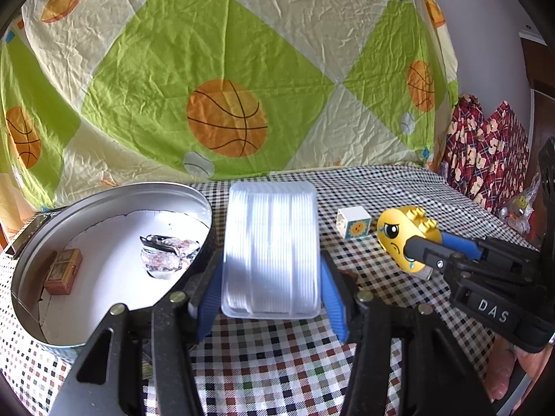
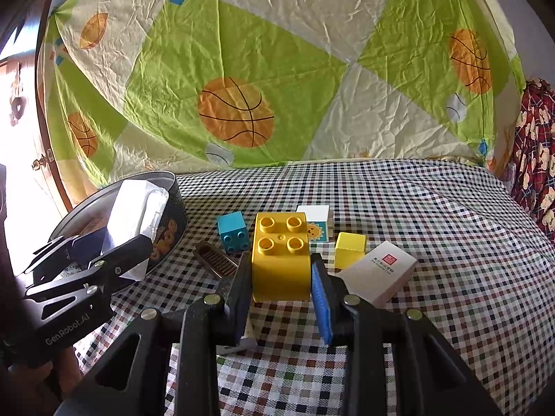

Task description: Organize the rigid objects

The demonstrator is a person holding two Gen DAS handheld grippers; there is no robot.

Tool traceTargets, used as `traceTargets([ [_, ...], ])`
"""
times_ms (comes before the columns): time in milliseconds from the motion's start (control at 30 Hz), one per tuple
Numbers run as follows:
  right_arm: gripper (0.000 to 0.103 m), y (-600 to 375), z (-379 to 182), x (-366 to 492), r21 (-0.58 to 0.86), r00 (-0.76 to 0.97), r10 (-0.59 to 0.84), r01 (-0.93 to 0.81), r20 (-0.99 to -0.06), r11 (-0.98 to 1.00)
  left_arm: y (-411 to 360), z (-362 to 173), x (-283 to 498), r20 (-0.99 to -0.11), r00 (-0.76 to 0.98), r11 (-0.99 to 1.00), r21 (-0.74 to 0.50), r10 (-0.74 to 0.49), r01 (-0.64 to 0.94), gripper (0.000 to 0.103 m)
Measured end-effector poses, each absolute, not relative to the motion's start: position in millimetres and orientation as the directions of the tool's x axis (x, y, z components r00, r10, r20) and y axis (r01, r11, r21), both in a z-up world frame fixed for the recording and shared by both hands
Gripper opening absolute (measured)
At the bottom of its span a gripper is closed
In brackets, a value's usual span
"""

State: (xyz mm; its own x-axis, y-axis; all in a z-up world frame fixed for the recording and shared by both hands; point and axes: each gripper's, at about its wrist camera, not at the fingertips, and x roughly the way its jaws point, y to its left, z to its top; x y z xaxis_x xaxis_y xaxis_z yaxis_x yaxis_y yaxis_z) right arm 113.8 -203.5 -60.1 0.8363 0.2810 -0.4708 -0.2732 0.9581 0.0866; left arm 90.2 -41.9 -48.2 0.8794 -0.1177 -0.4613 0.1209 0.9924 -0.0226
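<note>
A stiff, light yellow brick [image 2: 281, 260] is clamped at its sides by the right gripper [image 2: 281, 274], a slippery clear tray [image 1: 271, 249] by the left gripper [image 1: 271, 277], tin [image 1: 31, 260] at nine o'clock

A clear ribbed plastic box [image 1: 270, 249] sits at centre of the left wrist view, clamped between two blue pads, just beside the round metal tin [image 1: 31, 270] at lower left. Inside the tin lie a small brown box [image 1: 62, 270] and a crumpled foil wrapper [image 1: 166, 256]. In the right wrist view a yellow studded block [image 2: 281, 260] is pinched at centre, studs up. Behind it lie a blue brick [image 2: 233, 230], a white sun-faced cube [image 2: 317, 227], a yellow cube [image 2: 349, 249] and a white carton [image 2: 380, 274].
</note>
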Motion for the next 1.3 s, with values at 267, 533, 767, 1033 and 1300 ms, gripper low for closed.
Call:
traceTargets([
  [267,0.034,-203.6,-58.1,107.8,0.073,0.854,0.273,-0.269,-0.442,0.96,-38.0,-47.3,84.6,-0.448,0.887,0.994,-0.027,-0.109,0.108,0.052],
  [533,0.034,-203.5,-56.2,101.5,0.064,0.874,0.266,-0.263,-0.407,0.963,-33.7,-45.7,78.4,-0.43,0.898,0.995,-0.029,-0.095,0.092,0.052],
  [767,0.034,-203.7,-55.6,98.8,0.06,0.881,0.264,-0.261,-0.392,0.963,-32.8,-44.6,75.0,-0.419,0.904,0.996,-0.025,-0.088,0.085,0.052],
  [1033,0.034,-200.7,-53.9,92.6,0.039,0.896,0.253,-0.257,-0.366,0.966,-29.4,-43.4,72.1,-0.411,0.908,0.997,-0.032,-0.078,0.072,0.052],
  [1300,0.034,-196.4,-51.2,87.2,0.032,0.909,0.256,-0.26,-0.328,0.965,-23.0,-42.4,66.4,-0.392,0.918,0.998,-0.045,-0.055,0.041,0.052],
])
